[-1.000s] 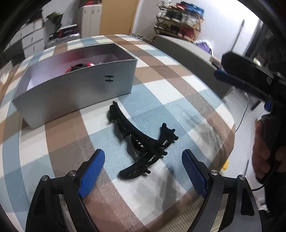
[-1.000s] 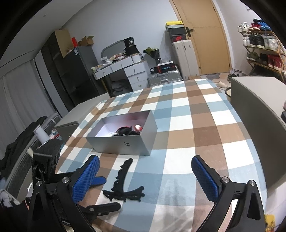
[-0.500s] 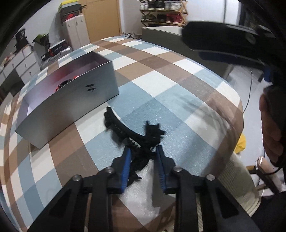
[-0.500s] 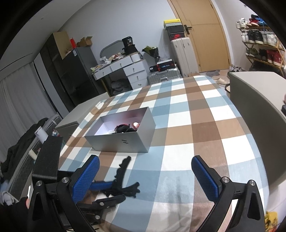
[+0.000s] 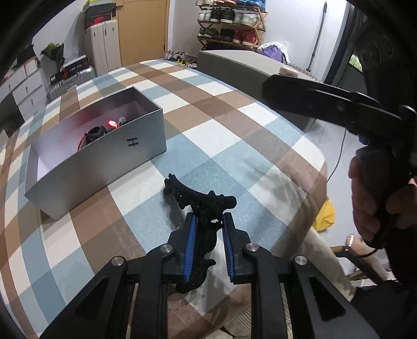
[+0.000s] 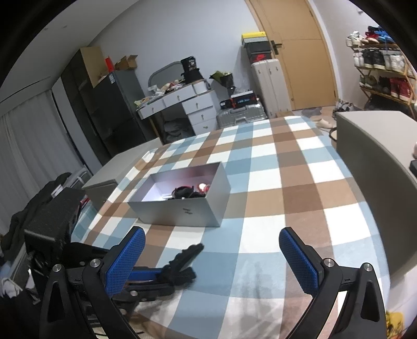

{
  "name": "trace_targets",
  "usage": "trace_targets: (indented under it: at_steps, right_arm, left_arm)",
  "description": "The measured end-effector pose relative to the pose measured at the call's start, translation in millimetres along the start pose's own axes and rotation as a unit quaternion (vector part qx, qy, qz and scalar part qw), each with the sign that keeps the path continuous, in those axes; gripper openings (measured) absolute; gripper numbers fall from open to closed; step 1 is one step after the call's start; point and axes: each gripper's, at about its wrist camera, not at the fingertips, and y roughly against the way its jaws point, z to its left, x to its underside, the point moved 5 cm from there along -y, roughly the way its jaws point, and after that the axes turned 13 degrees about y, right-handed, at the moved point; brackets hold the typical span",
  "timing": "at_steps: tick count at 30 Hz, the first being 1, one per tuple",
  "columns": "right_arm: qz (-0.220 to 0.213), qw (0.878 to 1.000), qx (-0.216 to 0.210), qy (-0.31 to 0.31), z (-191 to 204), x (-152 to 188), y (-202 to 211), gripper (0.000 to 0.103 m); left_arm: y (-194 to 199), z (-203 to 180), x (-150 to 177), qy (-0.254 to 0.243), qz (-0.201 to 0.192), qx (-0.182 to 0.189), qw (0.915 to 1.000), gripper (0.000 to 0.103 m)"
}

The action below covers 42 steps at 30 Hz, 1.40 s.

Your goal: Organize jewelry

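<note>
**Two wrist fisheyes over the same checked cloth**

My left wrist view sits low and close behind the left gripper (image 5: pixel 207 242), looking along its fingers over the plaid tablecloth (image 5: pixel 234 146) toward the shoe rack (image 5: pixel 229 23) and a beige door; the black hair claw (image 5: pixel 200 206) fills the near foreground. My right wrist view rides higher and further back behind the right gripper (image 6: pixel 211 258), facing the white drawer desk (image 6: pixel 192 107) and dark cabinet; both views share the cloth, the silver box (image 5: pixel 104 167) (image 6: pixel 179 208), the claw (image 6: pixel 182 263) and the suitcases; each view catches the other gripper at its edge.
</note>
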Motion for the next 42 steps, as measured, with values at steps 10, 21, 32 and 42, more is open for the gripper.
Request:
trace_targets:
  at_steps: [10,21,32,42]
  right_arm:
    - [0.012,1.0,-0.008,-0.022,-4,2,-2,0.103]
    - [0.102,0.982,-0.149,-0.058,37,23,-58,0.103]
    - [0.164,0.973,-0.154,-0.058,60,34,-90,0.079]
    - [0.198,0.968,-0.151,-0.017,80,40,-98,0.035]
  left_arm:
    - [9,14,5,0.042,0.009,0.042,0.9982,0.015]
    - [4,29,19,0.045,0.018,0.025,0.9985,0.014]
    - [7,41,24,0.068,0.008,0.036,0.997,0.014]
    - [10,44,28,0.069,-0.006,0.017,0.9975,0.014]
